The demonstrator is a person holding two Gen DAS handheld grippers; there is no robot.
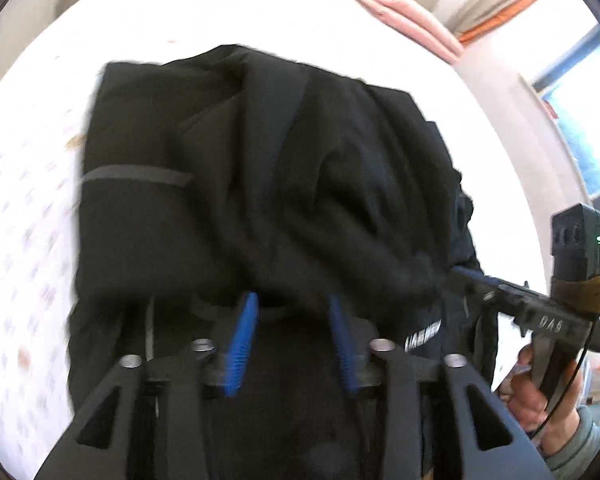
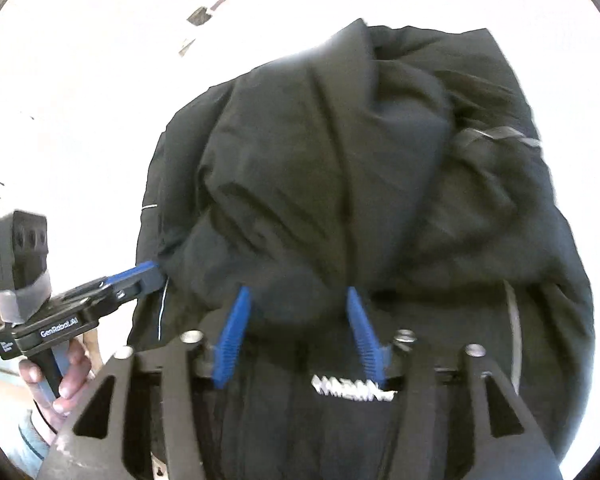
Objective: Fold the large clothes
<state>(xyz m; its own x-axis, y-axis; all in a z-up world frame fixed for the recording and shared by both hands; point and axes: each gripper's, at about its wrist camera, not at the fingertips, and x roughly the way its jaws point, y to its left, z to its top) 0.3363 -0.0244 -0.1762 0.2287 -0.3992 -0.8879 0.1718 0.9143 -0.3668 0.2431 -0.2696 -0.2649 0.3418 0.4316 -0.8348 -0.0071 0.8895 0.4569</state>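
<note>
A large black garment (image 1: 260,168) lies bunched in thick folds on the white bed (image 1: 28,208); it has a grey stripe (image 1: 136,176) and white lettering (image 1: 422,338). My left gripper (image 1: 292,298) hovers over its near edge, blue pads spread, with a fabric bulge between the tips but not pinched. In the right wrist view the same garment (image 2: 360,168) fills the middle. My right gripper (image 2: 298,290) stands open over the fold above the lettering (image 2: 352,390). Each view shows the other gripper at the garment's side: the right gripper (image 1: 460,276) and the left gripper (image 2: 152,270).
A pink folded blanket (image 1: 404,12) lies at the far edge of the bed, with a bright window (image 1: 592,128) to the right. A person's hands (image 1: 540,392) (image 2: 60,380) hold the gripper handles. White bedsheet (image 2: 80,100) surrounds the garment.
</note>
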